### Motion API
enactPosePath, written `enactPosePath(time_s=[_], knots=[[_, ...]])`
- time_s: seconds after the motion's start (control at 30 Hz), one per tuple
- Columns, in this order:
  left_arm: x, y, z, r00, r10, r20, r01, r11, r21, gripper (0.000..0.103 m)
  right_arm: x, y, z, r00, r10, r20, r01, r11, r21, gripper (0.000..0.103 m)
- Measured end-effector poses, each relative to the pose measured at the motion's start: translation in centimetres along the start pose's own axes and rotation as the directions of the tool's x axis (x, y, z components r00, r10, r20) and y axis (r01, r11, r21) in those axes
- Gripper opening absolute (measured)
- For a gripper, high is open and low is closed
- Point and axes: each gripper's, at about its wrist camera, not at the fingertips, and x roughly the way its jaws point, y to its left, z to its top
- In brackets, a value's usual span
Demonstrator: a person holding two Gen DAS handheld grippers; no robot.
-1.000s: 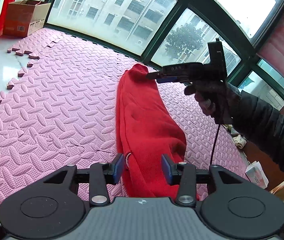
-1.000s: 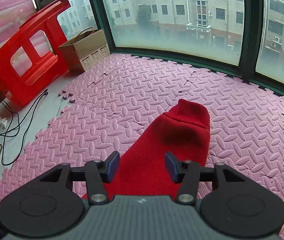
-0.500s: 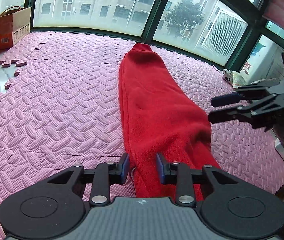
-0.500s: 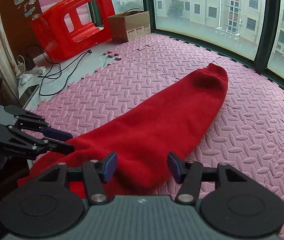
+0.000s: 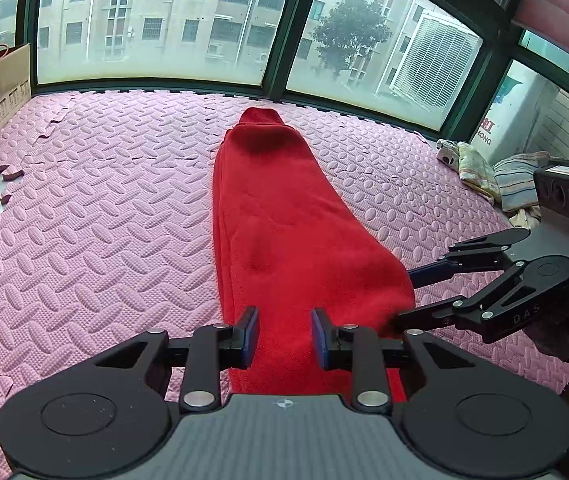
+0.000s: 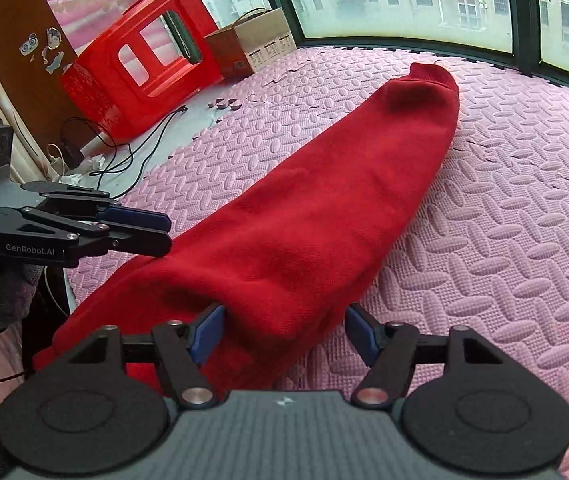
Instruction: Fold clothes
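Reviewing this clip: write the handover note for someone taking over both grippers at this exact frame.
Left gripper: open, empty, fingers astride the near end of the red garment.
Right gripper: open, empty, at the near right corner of the same end.
Garment: lies as a long narrow strip on the pink foam mat, its cuffed end toward the window.
Done: apparently folded lengthwise.
Left: grip the near end with both grippers, probably fold it toward the far end, then flatten.
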Motion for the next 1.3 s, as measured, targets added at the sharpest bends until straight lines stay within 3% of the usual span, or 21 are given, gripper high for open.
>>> enactPosePath(time_s=[0.2, 0.33, 0.47, 0.53, 0.73, 1.07, 1.3], knots=[[1.6, 0.5, 0.1, 0.999, -0.007, -0.046, 0.006, 1.000, -0.015, 0.030, 0.5, -1.1, 0.7, 0.992, 0.091, 0.085, -0.092, 0.996, 0.012, 0.069], [2.1, 0.6, 0.4, 0.998, -0.007, -0.055, 0.006, 1.000, -0.016, 0.030, 0.6, -2.4, 0.8, 0.968, 0.213, 0.133, -0.221, 0.974, 0.055, 0.071], [2.7, 0.5, 0.7, 0.998, 0.000, -0.066, -0.001, 1.000, -0.013, 0.030, 1.4, -3.1, 1.0, 0.951, 0.298, 0.086, -0.302, 0.952, 0.042, 0.083], [3.0, 0.4, 0.8, 0.998, 0.007, -0.069, -0.008, 1.000, -0.010, 0.030, 1.6, -3.3, 1.0, 0.941, 0.335, 0.056, -0.337, 0.941, 0.031, 0.083], [3.7, 0.1, 1.0, 0.996, 0.042, -0.082, -0.040, 0.999, 0.016, 0.032, -0.1, -3.7, 1.2, 0.936, 0.345, -0.075, -0.349, 0.936, -0.047, 0.079], [3.6, 0.3, 1.0, 0.997, 0.036, -0.074, -0.034, 0.999, 0.031, 0.034, 1.0, -4.6, 2.6, 0.934, 0.357, 0.027, -0.357, 0.934, -0.004, 0.080], [3.8, 0.6, 1.1, 0.997, 0.024, -0.068, -0.023, 1.000, 0.017, 0.034, 4.4, -4.7, 2.6, 0.887, 0.462, -0.021, -0.461, 0.887, 0.036, 0.083]])
